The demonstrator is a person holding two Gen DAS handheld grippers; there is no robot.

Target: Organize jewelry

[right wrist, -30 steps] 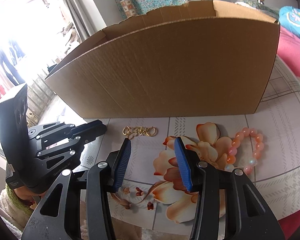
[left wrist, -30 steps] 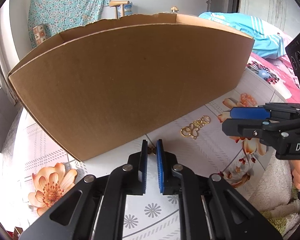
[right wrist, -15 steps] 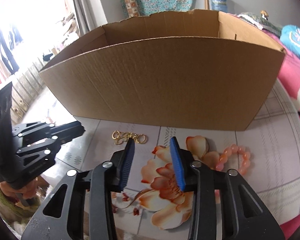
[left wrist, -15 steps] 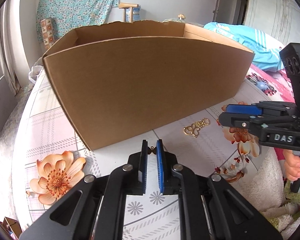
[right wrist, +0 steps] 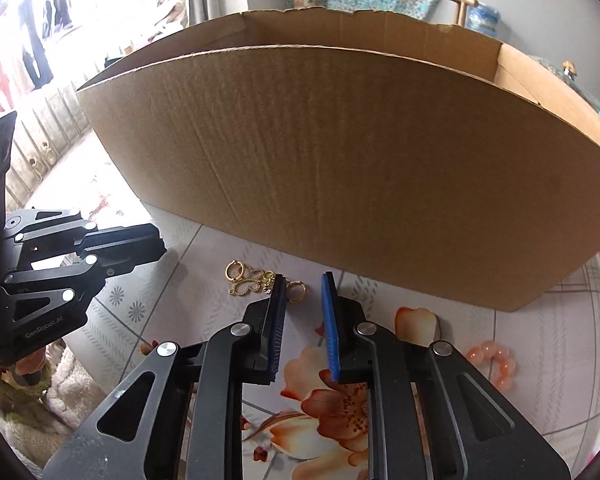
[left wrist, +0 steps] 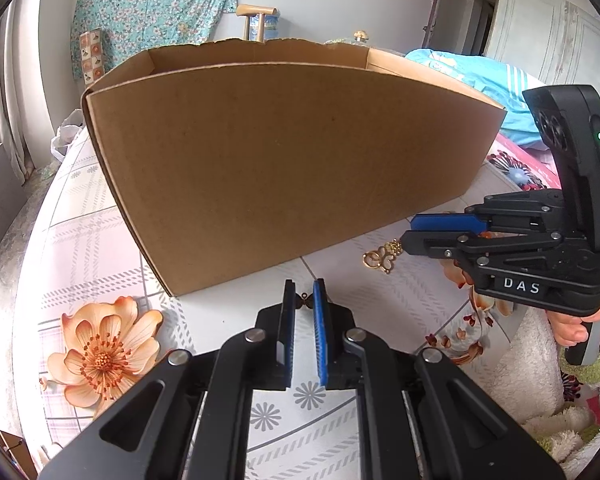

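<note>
1. Jewelry: a gold chain (right wrist: 256,282) of linked rings and a butterfly-shaped charm lies flat on the table (right wrist: 172,280), just in front of the box (right wrist: 340,152). Its long axis runs roughly along the box's near wall. A small gold piece (left wrist: 303,301) is clamped at the tips of the left gripper (left wrist: 303,300), and a bracelet (right wrist: 494,362) of peach beads lies further right on the table, partly hidden behind the right gripper's frame.
2. Room: grey wall hung with a teal flowered cloth (left wrist: 156,4); white panelled doors at the right; bright window to the left in the right wrist view.
3. Box: open-topped brown cardboard with a ragged back edge, standing on the table behind the chain. Its inside floor is hidden.
4. Table: pale checked cover printed with large orange flowers (left wrist: 100,356); a fluffy white cloth hangs at the near edge.
5. Right gripper (right wrist: 304,284): tilted steeply down over the chain's right end. Its jaws are closing, with a gold ring (right wrist: 298,290) of the chain seen in the gap between the blue pads (right wrist: 278,320); whether they press on it yet I cannot tell. A hand (left wrist: 580,324) grips its handle.
6. Left gripper: angled down over the table, left of the chain and near the box's corner, its pads pressed on the small gold piece.
</note>
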